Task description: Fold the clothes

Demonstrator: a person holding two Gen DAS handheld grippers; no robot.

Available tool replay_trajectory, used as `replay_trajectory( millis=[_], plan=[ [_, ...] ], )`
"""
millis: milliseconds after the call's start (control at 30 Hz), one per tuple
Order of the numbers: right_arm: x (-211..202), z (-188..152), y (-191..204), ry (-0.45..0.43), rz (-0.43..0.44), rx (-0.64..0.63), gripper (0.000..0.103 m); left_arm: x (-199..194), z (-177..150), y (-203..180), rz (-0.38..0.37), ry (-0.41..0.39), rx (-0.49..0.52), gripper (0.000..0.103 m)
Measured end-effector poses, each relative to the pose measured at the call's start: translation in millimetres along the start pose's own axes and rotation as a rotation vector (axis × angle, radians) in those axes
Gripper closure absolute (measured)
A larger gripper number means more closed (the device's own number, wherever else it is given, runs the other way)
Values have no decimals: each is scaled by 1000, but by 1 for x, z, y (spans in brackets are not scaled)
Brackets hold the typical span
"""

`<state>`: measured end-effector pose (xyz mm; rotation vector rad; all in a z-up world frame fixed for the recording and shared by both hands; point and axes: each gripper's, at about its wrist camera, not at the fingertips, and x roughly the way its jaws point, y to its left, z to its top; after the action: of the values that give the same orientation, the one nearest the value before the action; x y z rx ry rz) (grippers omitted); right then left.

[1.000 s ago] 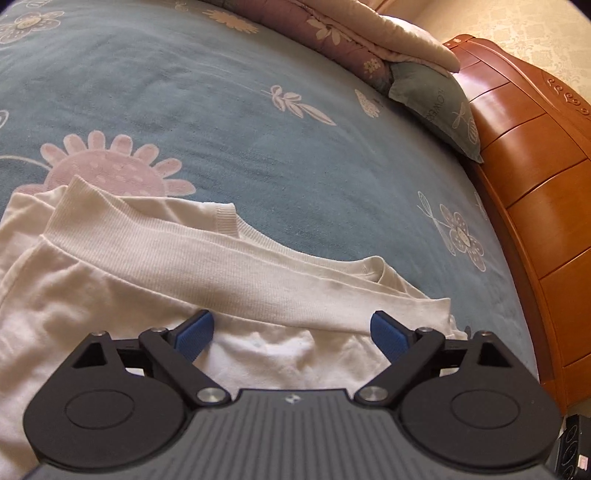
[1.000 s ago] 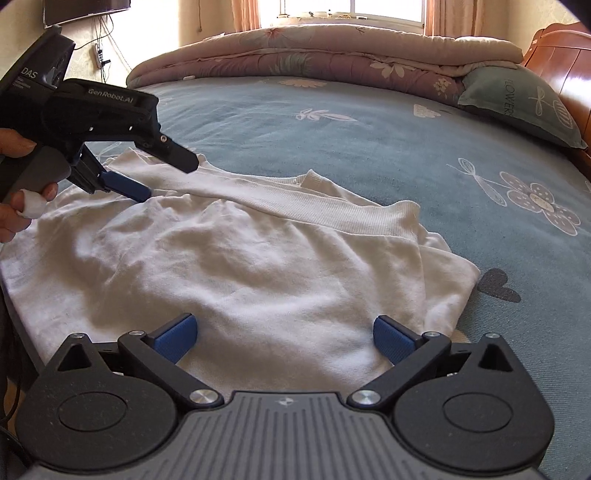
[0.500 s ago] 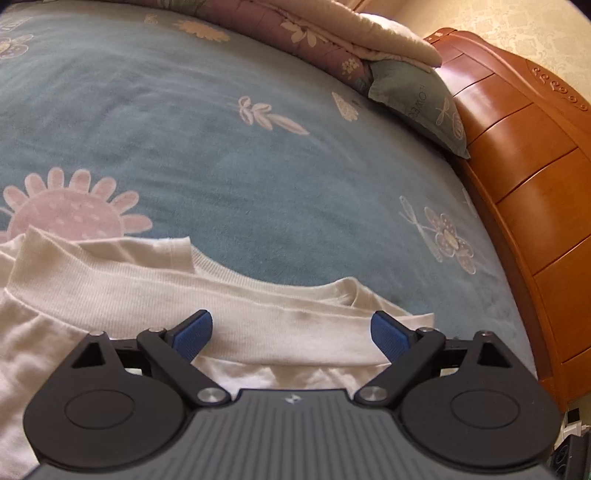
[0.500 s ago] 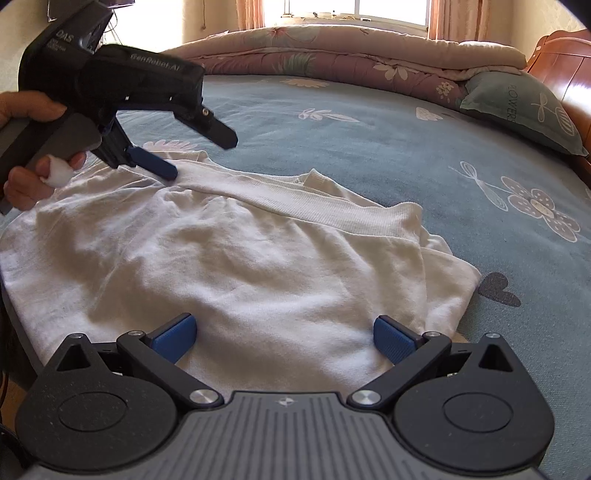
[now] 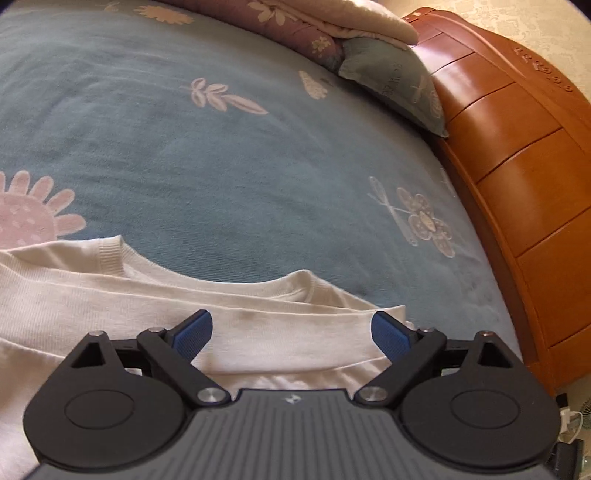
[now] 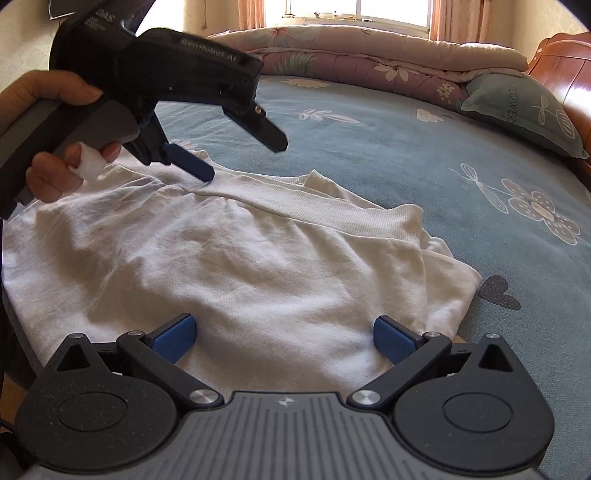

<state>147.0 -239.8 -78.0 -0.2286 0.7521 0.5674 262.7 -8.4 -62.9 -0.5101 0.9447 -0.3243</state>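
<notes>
A white sweatshirt (image 6: 258, 266) lies folded on the blue floral bedspread (image 6: 388, 155), its ribbed hem band (image 6: 332, 210) running across the far edge. My right gripper (image 6: 284, 336) hovers open over the near part of the cloth, holding nothing. My left gripper (image 6: 240, 158), held by a hand (image 6: 48, 177), is open at the far left end of the band, and its lower blue pad (image 6: 192, 168) touches the ribbing. In the left wrist view the left gripper (image 5: 291, 330) is open above the ribbed band (image 5: 110, 306), with nothing pinched.
A rolled quilt (image 6: 369, 55) and a grey-green pillow (image 6: 524, 110) lie at the far end of the bed. A wooden headboard (image 5: 517, 166) runs along the right side. A window (image 6: 354, 14) stands behind the quilt. Bare bedspread (image 5: 184, 147) stretches beyond the sweatshirt.
The left gripper and its hand have moved right and nearer, from the sweatshirt's left corner onto the ribbed band. The right gripper has stayed put. Both stay open.
</notes>
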Motion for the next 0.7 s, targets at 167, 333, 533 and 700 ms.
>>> replay_trajectory(
  millis=[167, 333, 533, 700],
  plan=[
    [0, 0, 0, 1, 1, -2, 0, 3, -28, -20, -99, 97, 5, 9],
    [1, 0, -1, 0, 3, 1, 0, 27, -38, -19, -41, 124, -13, 10],
    [0, 2, -3, -7, 10, 8, 0, -12, -33, -32, -28, 62, 20, 9],
    [-3, 4, -4, -27, 0, 21, 0, -59, -48, -25, -2, 8, -24, 9]
  ],
)
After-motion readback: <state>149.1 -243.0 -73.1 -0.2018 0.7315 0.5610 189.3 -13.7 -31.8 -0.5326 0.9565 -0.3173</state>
